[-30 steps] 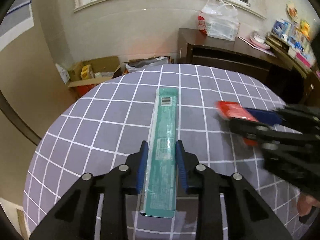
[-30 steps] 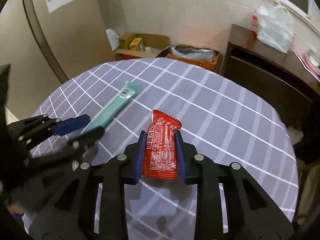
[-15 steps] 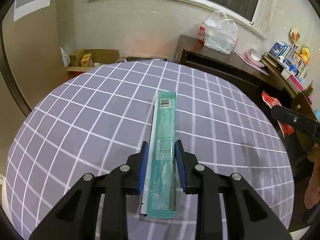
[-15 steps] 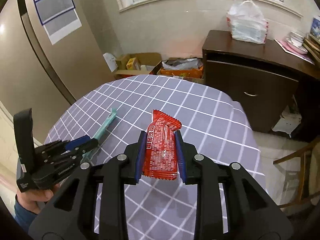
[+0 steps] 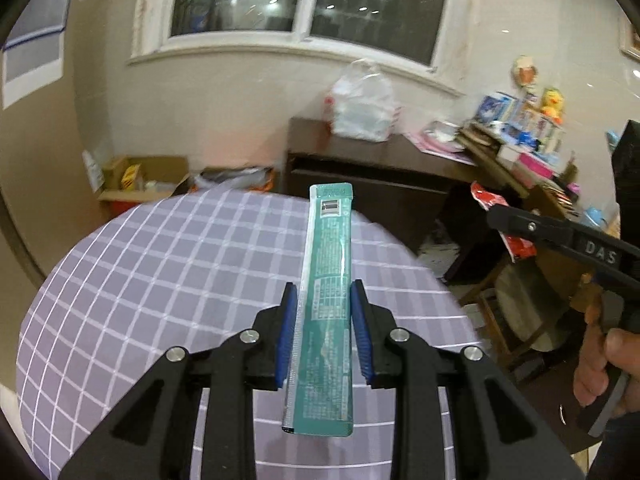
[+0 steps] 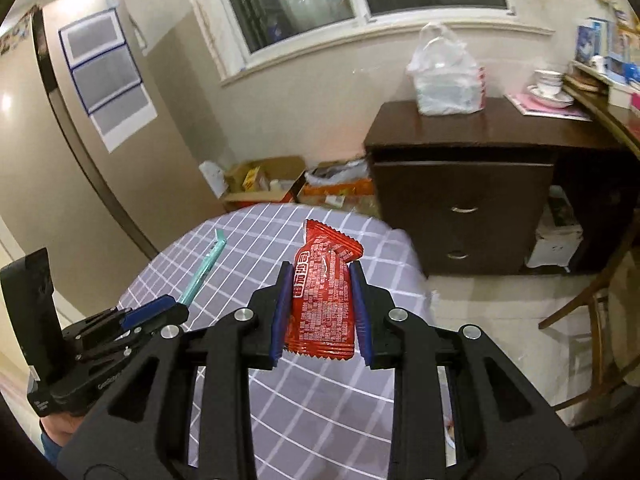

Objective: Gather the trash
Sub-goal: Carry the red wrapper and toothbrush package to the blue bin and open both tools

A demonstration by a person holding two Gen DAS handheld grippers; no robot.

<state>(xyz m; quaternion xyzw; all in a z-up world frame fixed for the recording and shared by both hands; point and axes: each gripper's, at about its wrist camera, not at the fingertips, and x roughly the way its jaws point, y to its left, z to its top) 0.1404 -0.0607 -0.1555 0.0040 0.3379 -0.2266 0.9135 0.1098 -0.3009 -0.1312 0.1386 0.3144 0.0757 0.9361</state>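
Note:
My left gripper (image 5: 323,300) is shut on a long teal wrapper (image 5: 326,280) and holds it well above the round table with the purple checked cloth (image 5: 160,280). My right gripper (image 6: 318,280) is shut on a red snack wrapper (image 6: 324,300), also held high above the table (image 6: 248,240). In the left wrist view the right gripper (image 5: 520,224) shows at the right edge with the red wrapper (image 5: 486,198) in it. In the right wrist view the left gripper (image 6: 160,312) shows at lower left with the teal wrapper (image 6: 204,268).
A dark wooden cabinet (image 6: 460,192) stands behind the table with a white plastic bag (image 6: 444,76) on top. Cardboard boxes (image 6: 260,180) sit on the floor by the wall. A wooden chair (image 6: 592,312) is at the right. A fridge (image 6: 60,160) stands at the left.
Both grippers have risen away from the table with their wrappers still held. The table now looks smaller and lower in both views, and the window has come into sight.

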